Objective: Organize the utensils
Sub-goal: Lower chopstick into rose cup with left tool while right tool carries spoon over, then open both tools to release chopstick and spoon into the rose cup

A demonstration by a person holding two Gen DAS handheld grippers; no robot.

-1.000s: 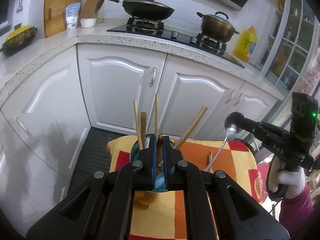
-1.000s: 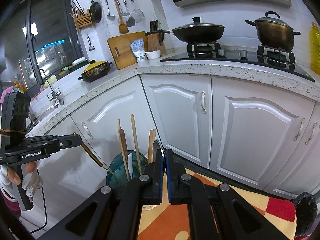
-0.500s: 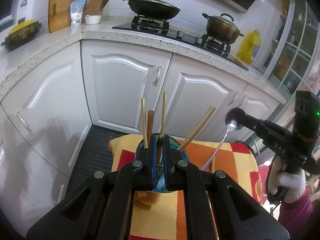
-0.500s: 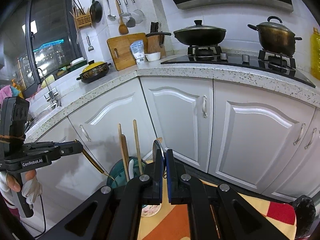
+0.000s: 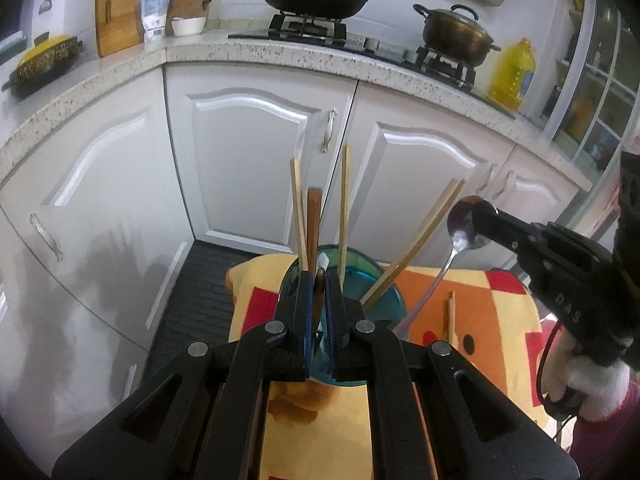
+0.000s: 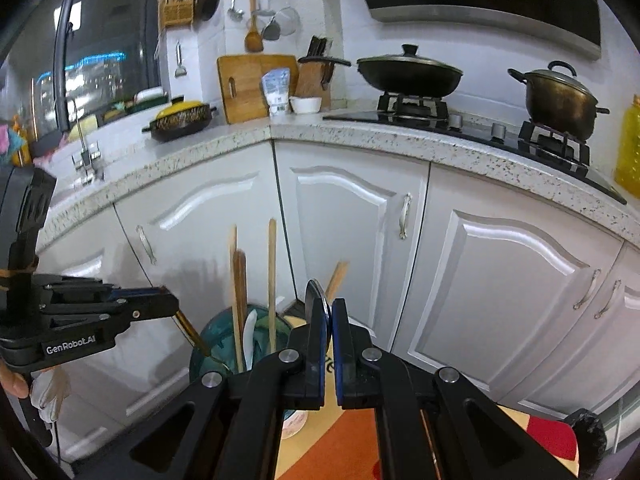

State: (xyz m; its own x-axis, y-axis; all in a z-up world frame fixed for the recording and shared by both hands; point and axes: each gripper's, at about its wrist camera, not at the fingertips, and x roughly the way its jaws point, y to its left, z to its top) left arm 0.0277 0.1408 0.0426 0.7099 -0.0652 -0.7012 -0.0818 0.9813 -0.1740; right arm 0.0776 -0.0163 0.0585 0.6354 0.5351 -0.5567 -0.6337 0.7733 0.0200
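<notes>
Left wrist view: left tool stays clamped on a brown handle over the teal holder. Right tool, pinching the steel spoon, has risen slightly; spoon's handle dips into the holder.

teal holder, upright chopsticks, tilted spoon

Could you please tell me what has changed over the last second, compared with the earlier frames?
The right gripper, still shut on the metal spoon, has carried it lower so its handle tip nears the teal holder. The left gripper stays clamped on a brown utensil handle at the holder. Chopsticks in the holder are unchanged.
</notes>
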